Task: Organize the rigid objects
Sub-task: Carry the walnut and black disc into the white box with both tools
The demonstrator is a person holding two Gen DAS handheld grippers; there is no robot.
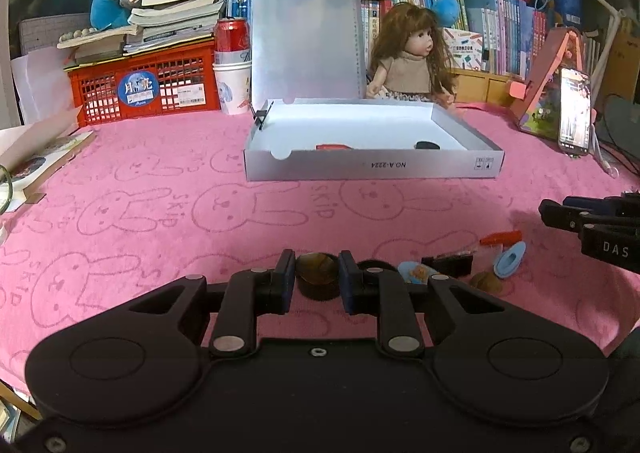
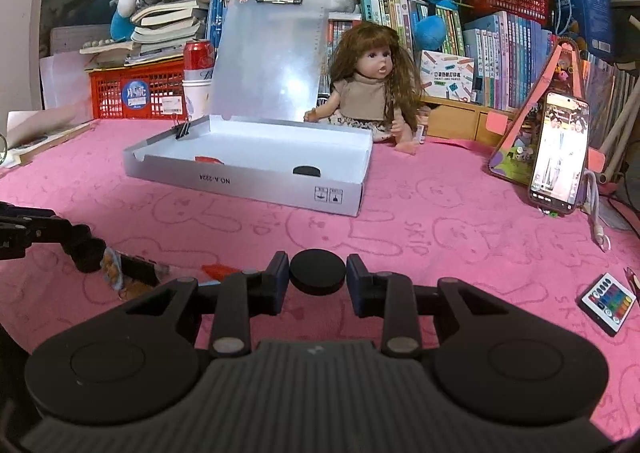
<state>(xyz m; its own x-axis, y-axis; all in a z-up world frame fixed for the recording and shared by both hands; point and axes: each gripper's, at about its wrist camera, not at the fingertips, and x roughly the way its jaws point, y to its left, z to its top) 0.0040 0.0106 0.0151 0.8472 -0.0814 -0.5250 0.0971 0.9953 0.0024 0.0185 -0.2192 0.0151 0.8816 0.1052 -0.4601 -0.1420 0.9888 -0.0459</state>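
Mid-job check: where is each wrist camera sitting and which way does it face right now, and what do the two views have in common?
Left wrist: on the left gripper, low over the pink cloth, facing the grey box; jaws shut on a brown cup; right gripper shows at the right edge.
Right wrist: on the right gripper, same heading; jaws shut on a black disc; left gripper shows at the left edge.
Shared: box, doll, phone, cloth.

Bare pink cloth (image 2: 460, 237) lies open up to the white box (image 2: 256, 181) — doll (image 2: 372, 93) and phone (image 2: 558, 151) crowd its right side.
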